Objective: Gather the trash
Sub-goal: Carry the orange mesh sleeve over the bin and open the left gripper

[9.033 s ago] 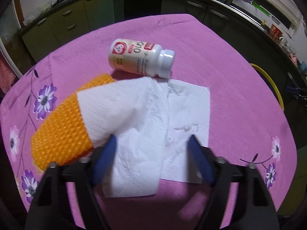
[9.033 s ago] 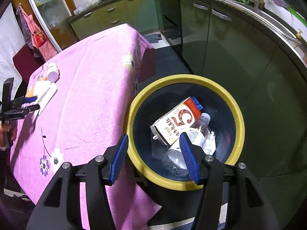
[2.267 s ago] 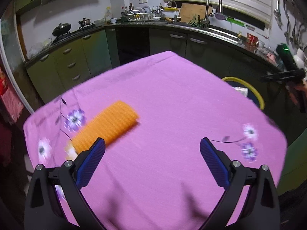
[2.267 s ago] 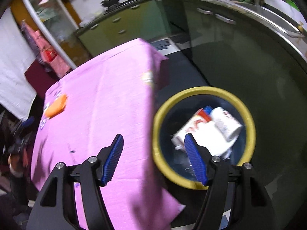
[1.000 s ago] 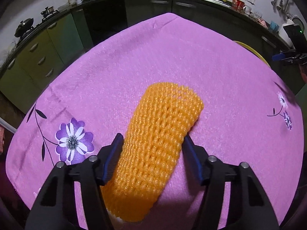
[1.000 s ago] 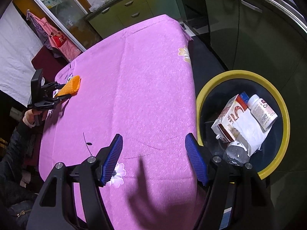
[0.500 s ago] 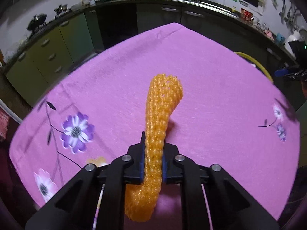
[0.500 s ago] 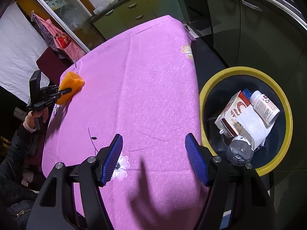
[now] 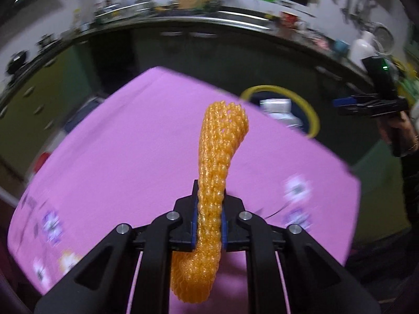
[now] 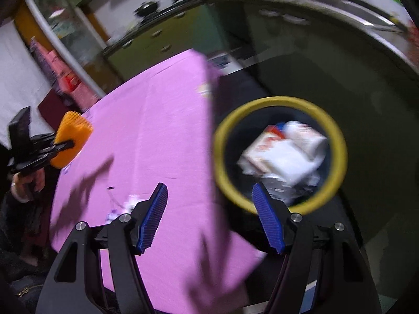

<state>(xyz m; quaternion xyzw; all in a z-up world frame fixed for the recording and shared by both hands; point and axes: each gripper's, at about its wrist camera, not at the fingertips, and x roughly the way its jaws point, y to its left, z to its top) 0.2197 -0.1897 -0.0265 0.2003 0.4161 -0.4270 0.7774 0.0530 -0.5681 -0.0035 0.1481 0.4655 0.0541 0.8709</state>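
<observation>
My left gripper [image 9: 208, 222] is shut on an orange foam net sleeve [image 9: 218, 157] and holds it up above the pink tablecloth [image 9: 131, 162]. The sleeve stands upright between the jaws and bends at the top. It also shows in the right wrist view [image 10: 70, 136], held by the left gripper [image 10: 59, 146] at the table's far left. My right gripper [image 10: 212, 217] is open and empty, over the table edge beside the yellow-rimmed trash bin [image 10: 340, 157]. The bin holds a carton, tissue and bottles [image 10: 282, 157], all blurred.
The bin [image 9: 311, 115] stands on the floor beyond the table's far right edge. The right gripper [image 9: 371, 102] is seen at the far right. Dark kitchen cabinets [image 9: 235, 52] and a counter ring the table. A pink cloth [image 10: 57, 70] hangs at the left.
My left gripper has closed on the orange sleeve, lifted it off the cloth and turned toward the bin. The right gripper has shifted slightly; both views are blurred by motion.
</observation>
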